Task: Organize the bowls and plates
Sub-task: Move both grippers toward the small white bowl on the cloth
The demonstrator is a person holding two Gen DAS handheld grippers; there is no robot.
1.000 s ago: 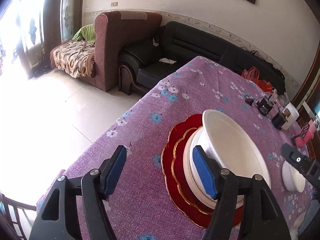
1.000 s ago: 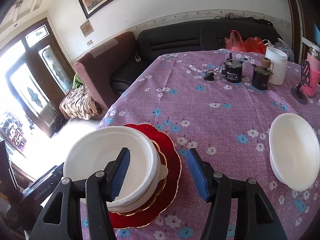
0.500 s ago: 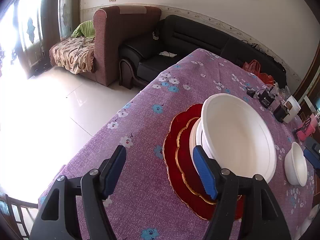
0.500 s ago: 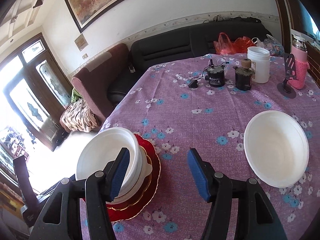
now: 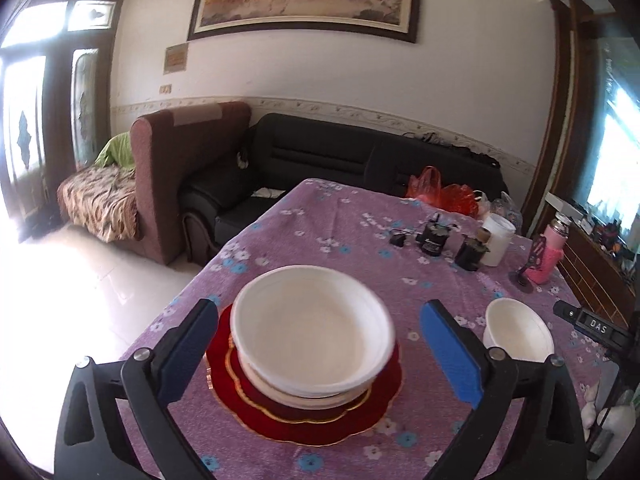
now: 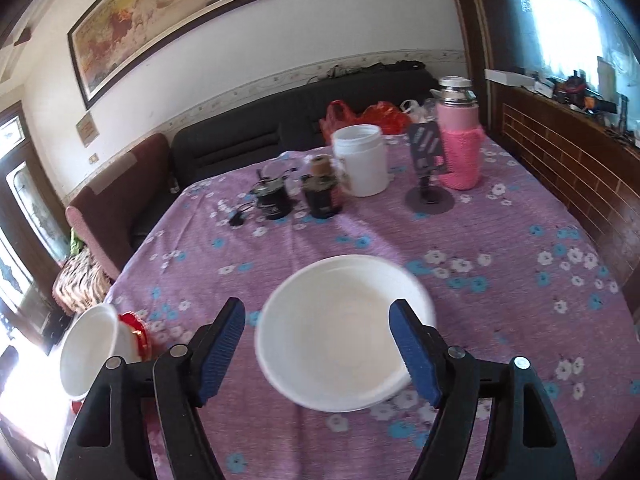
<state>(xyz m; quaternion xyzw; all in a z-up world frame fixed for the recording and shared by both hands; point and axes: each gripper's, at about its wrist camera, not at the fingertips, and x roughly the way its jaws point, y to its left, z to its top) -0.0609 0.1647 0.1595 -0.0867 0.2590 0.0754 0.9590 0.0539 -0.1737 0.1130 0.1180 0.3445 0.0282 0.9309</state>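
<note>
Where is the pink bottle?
The pink bottle stands at the table's far end in the right wrist view, right of the white jar, behind the phone stand.

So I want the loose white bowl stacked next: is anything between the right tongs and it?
Nothing visible. The loose white bowl sits on bare tablecloth directly ahead of the right tongs, whose jaws are opening. The jars and pink flask stand far beyond it.

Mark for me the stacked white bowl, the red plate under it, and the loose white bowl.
stacked white bowl [image 5: 312, 326]: left wrist view, inner bottom.
red plate [image 5: 304, 424]: left wrist view, near scalloped rim.
loose white bowl [image 6: 340, 332]: right wrist view, inner bottom.
</note>
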